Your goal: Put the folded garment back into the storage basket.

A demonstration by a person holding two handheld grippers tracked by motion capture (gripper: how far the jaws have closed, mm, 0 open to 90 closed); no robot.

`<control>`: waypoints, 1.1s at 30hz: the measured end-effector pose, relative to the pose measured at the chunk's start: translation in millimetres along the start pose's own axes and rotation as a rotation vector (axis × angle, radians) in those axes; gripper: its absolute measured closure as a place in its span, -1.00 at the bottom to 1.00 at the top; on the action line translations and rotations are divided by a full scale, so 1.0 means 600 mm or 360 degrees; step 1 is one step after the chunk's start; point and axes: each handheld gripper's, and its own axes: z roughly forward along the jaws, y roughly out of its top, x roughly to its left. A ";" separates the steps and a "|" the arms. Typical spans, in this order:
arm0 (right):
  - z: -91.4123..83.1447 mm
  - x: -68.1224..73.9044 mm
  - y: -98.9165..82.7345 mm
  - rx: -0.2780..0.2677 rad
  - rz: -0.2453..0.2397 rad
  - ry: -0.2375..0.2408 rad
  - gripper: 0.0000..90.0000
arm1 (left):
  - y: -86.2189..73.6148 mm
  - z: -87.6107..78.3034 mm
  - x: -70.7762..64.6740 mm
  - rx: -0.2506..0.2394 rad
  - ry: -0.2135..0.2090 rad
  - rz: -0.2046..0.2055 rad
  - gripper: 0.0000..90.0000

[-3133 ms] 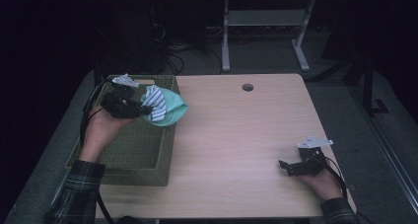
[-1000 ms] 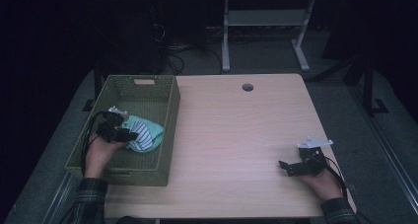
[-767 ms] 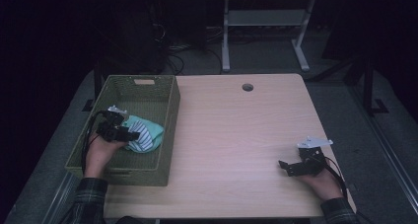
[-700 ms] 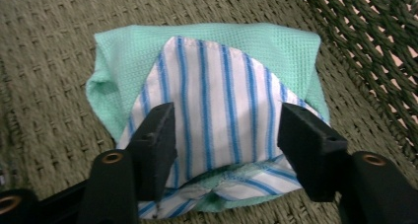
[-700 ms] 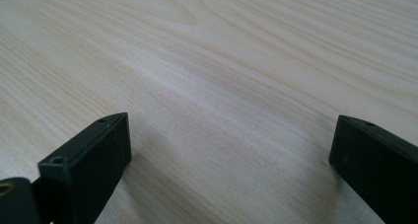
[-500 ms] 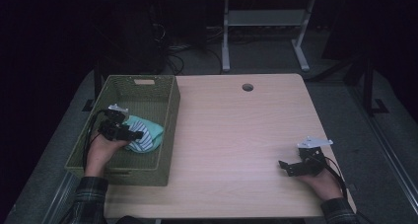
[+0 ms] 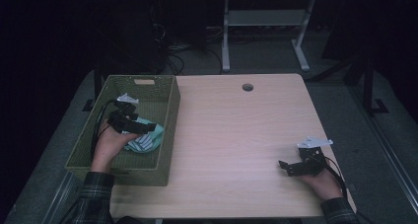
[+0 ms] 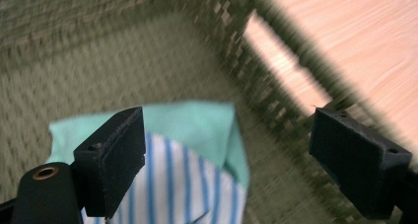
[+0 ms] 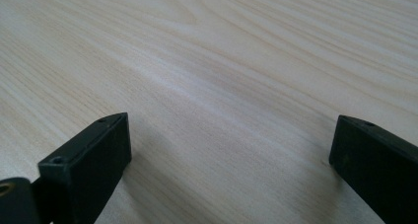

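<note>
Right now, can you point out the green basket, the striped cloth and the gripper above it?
green basket [image 7: 170, 116], high view, on its right wall.
striped cloth [image 8: 197, 179], left gripper view, on its blue-striped white part.
left gripper [image 8: 226, 150], left gripper view, midway between its open jaws.

Mint cloth [image 8: 197, 120] with blue-and-white stripes; olive woven basket [image 7: 170, 110]; pale wood table [image 7: 246, 135].

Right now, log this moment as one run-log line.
left gripper: jaws just opened, nothing between | cloth: lying in basket | right gripper: open over table
</note>
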 end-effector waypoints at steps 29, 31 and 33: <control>0.000 0.000 0.000 -0.0007 -0.0010 0.0000 -0.96 | 0.065 0.054 -0.188 -0.0118 -0.0335 0.0241 -0.69; 0.000 0.000 0.000 -0.0006 -0.0009 0.0001 -0.96 | 0.063 0.063 -0.201 -0.0108 -0.0342 0.0262 -0.69; 0.000 0.000 0.000 -0.0005 -0.0009 0.0001 -0.96 | 0.060 0.072 -0.215 -0.0101 -0.0358 0.0279 -0.69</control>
